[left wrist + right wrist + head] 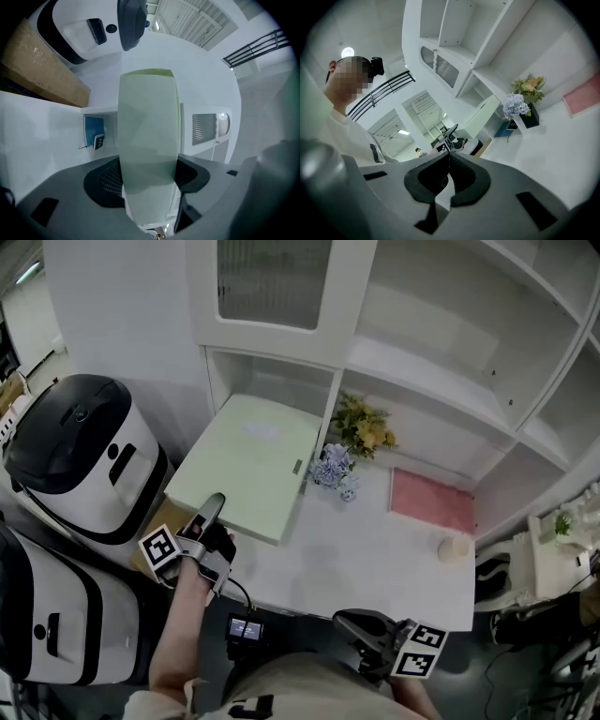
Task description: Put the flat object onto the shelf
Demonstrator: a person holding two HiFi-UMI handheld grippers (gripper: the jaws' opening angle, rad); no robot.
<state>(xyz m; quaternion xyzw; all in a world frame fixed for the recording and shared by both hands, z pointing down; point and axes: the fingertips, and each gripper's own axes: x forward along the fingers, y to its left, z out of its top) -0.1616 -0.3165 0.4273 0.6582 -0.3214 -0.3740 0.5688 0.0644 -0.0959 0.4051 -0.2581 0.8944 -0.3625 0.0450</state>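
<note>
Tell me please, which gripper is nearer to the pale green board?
Left. The left gripper is shut on the green board at its near edge. The right gripper is shut and empty, apart from it, by the front edge of the counter.

Closed right tongs (pixel 449 159), flowers (pixel 516 105), pink mat (pixel 584 96)

From the head we look steeply down, from well above, on the white table (pixel 375 559) and the shelves (pixel 441 362). The camera on our left gripper (pixel 214 505) sits right behind its jaws, so the green board (pixel 147 136) looks very near and fills the middle. The camera on our right gripper (pixel 347 621) looks from low down across the table toward the shelves. All three views show the green board. The head and right gripper views both show the flowers (pixel 522 96).
</note>
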